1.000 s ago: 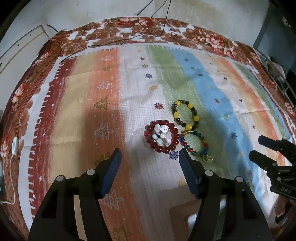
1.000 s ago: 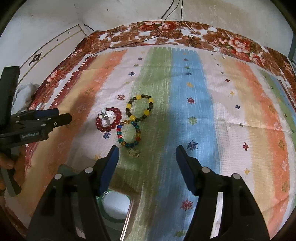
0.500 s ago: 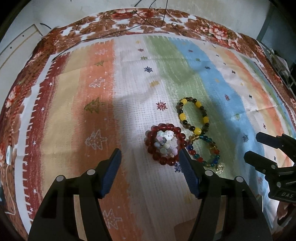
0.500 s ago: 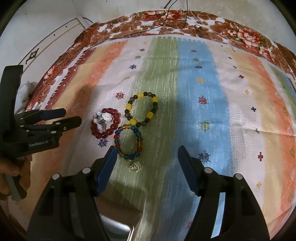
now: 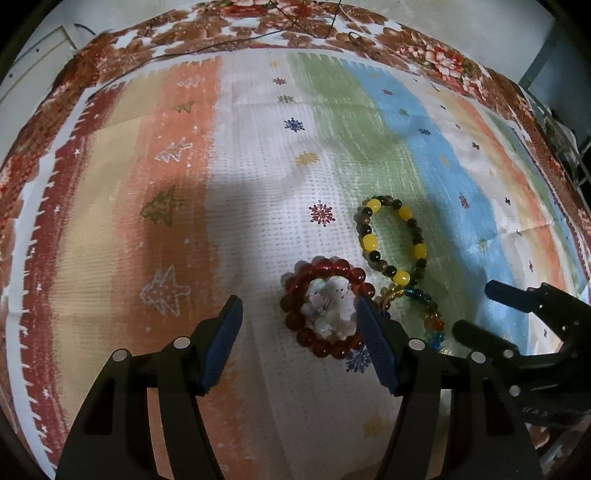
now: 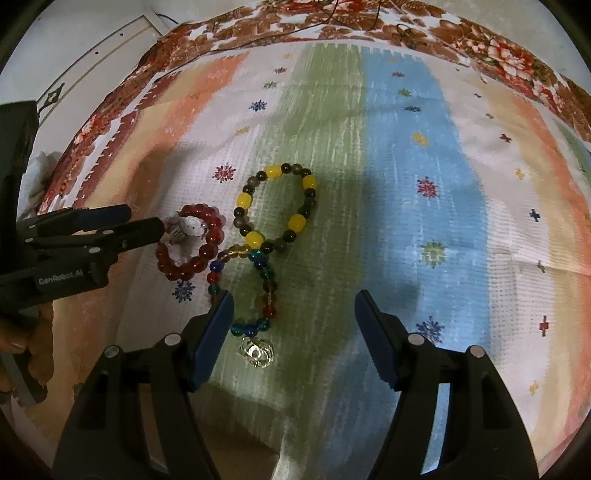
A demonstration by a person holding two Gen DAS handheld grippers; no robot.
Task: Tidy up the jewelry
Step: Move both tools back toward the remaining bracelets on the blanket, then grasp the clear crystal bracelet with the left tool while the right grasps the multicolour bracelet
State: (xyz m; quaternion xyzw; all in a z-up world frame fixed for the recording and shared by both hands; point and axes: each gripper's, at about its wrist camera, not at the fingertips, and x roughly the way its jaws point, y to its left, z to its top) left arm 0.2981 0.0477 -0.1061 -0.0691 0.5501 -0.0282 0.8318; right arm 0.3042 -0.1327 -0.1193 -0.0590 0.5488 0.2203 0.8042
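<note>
Three bead bracelets lie together on the striped cloth. A red bead bracelet [image 5: 317, 306] [image 6: 195, 254] has a pale bead cluster [image 5: 328, 306] inside it. A yellow-and-dark bracelet [image 5: 393, 236] [image 6: 275, 206] lies beyond it. A multicoloured bracelet [image 6: 258, 288] [image 5: 424, 306] with a gold charm [image 6: 256, 350] lies nearest the right gripper. My left gripper [image 5: 299, 339] is open, low over the red bracelet, whose right side is hidden behind my right finger. My right gripper [image 6: 293, 332] is open, just short of the multicoloured bracelet and its charm.
The striped cloth [image 5: 258, 155] covers a floral-edged bed [image 6: 498, 62]. Thin black cables [image 5: 295, 29] lie at the far edge. Each gripper shows in the other's view, the right one [image 5: 524, 332] and the left one [image 6: 85, 236]. A white wall and door panel [image 6: 92, 51] stand at left.
Both grippers moved forward and down toward the bracelets. The left gripper now reaches the red bracelet; the right one nears the multicoloured bracelet. The box near the front edge has dropped out of view.
</note>
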